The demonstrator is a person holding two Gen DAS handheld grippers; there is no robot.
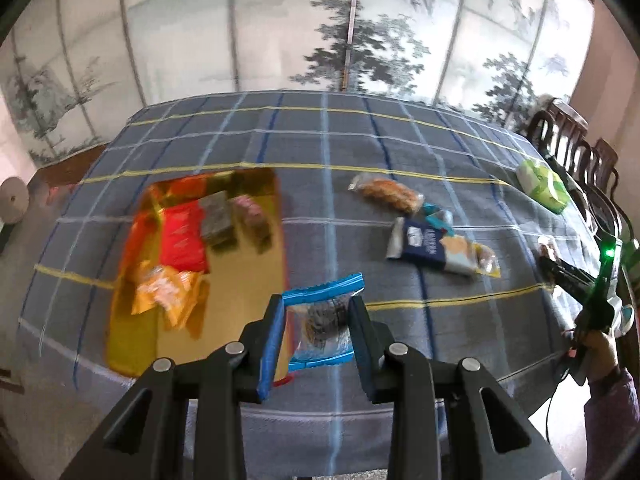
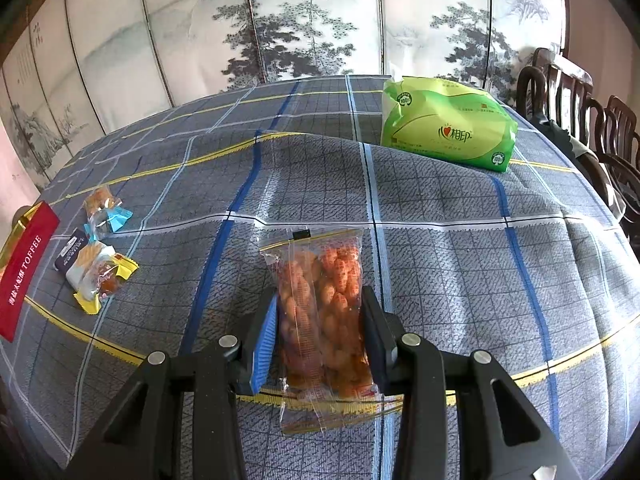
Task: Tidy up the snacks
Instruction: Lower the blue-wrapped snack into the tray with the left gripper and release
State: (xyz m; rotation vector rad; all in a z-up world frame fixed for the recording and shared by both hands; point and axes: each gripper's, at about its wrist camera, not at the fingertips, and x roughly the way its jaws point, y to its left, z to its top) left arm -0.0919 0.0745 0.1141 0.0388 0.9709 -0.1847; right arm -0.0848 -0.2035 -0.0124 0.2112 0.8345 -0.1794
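Observation:
My left gripper (image 1: 318,312) is shut on a clear snack packet with blue ends (image 1: 322,320), held above the table just right of a gold box (image 1: 132,344) that holds several red, orange and dark snack packs. My right gripper (image 2: 320,316) is shut on a clear packet of orange twisted crackers (image 2: 320,300), lying on or just above the plaid tablecloth (image 2: 460,264). Loose snacks lie mid-table: a dark blue pack (image 1: 424,246), a cracker packet (image 1: 386,192), a yellow-edged packet (image 2: 102,276) and a blue-ended packet (image 2: 106,216).
A green tissue pack (image 2: 446,126) sits at the far right of the table. The box's red lid edge (image 2: 24,268) shows at the left in the right wrist view. Wooden chairs (image 2: 592,120) stand along the right side. A painted folding screen (image 1: 320,28) stands behind the table.

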